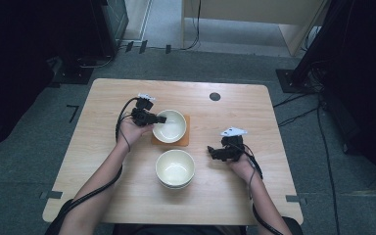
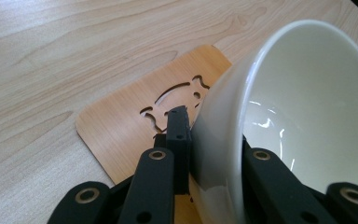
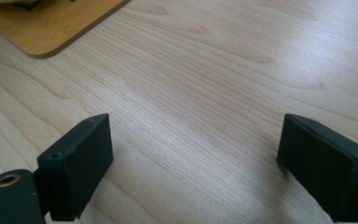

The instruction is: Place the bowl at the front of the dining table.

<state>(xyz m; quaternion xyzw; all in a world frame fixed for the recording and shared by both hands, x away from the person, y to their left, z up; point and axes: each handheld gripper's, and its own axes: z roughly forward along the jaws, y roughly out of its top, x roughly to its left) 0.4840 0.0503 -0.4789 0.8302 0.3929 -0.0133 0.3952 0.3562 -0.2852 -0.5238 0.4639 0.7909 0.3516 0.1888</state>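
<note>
A white bowl (image 1: 170,126) rests tilted over a thin wooden mat (image 1: 186,140) near the table's middle. My left gripper (image 1: 157,119) is shut on the bowl's left rim, one jaw outside the wall and one inside. The left gripper view shows the bowl (image 2: 303,107) tipped above the mat (image 2: 121,126), which has an animal-shaped cut-out. A second white bowl (image 1: 175,168), stacked on another, stands nearer the person. My right gripper (image 1: 211,152) hovers to the right of that stack, open. Its view has both jaws wide apart over bare wood, with the gripper (image 3: 193,154) holding nothing.
The wooden table (image 1: 103,147) has a round dark grommet hole (image 1: 215,96) near its far edge. A corner of the mat (image 3: 42,28) lies ahead of the right gripper. Cables trail from both grippers along the forearms. Dark equipment stands on the floor around the table.
</note>
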